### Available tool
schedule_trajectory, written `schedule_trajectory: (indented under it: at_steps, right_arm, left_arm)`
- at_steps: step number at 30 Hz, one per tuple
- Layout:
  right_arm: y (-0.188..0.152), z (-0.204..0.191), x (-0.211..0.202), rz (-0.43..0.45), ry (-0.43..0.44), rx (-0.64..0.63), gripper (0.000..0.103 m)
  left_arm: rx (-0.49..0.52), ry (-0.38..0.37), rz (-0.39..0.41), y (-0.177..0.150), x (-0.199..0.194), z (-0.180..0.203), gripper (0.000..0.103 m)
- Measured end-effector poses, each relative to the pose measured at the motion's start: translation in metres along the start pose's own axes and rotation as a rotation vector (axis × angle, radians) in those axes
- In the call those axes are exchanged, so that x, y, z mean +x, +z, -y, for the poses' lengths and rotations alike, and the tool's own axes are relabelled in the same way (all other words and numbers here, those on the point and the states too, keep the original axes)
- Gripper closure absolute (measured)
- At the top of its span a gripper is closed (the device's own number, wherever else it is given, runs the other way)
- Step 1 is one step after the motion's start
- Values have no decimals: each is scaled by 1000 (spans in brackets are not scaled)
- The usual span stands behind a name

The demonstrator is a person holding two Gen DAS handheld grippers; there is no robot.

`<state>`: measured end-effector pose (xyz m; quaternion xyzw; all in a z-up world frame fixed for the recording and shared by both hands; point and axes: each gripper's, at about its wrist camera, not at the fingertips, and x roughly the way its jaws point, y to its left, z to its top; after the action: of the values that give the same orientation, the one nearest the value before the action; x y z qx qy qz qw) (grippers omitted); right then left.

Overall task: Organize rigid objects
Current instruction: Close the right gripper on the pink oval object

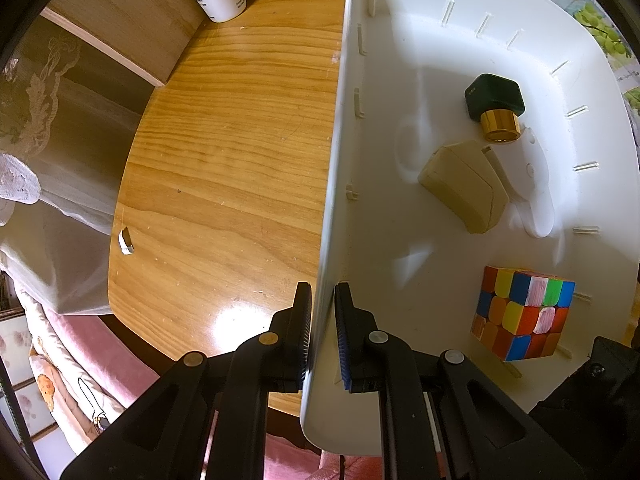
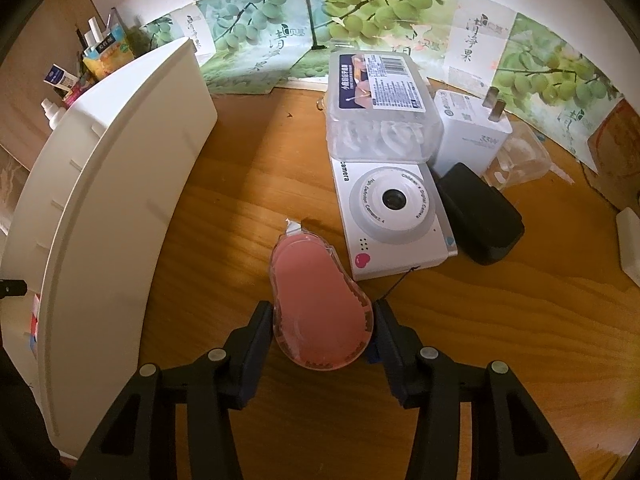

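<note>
While the bin wall (image 1: 336,128) is clamped by the left gripper (image 1: 322,332) | pink tape dispenser (image 2: 320,312) on the table (image 2: 248,200) is pinched by the right gripper (image 2: 324,332) | next: lift into bin is called for.

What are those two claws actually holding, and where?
Left gripper pinches the white bin by its side wall; right gripper clamps the pink correction tape dispenser across its wide end.
</note>
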<state>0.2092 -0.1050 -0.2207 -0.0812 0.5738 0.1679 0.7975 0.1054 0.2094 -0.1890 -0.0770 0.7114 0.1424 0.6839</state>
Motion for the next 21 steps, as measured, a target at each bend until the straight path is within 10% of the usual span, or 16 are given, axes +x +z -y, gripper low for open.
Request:
schedule_trajectory:
  at_steps: [21]
  right_arm:
    - [-12,-6,-36,75,0,45,53]
  left_arm:
    - [63,-14,19,-2,-7,15,89]
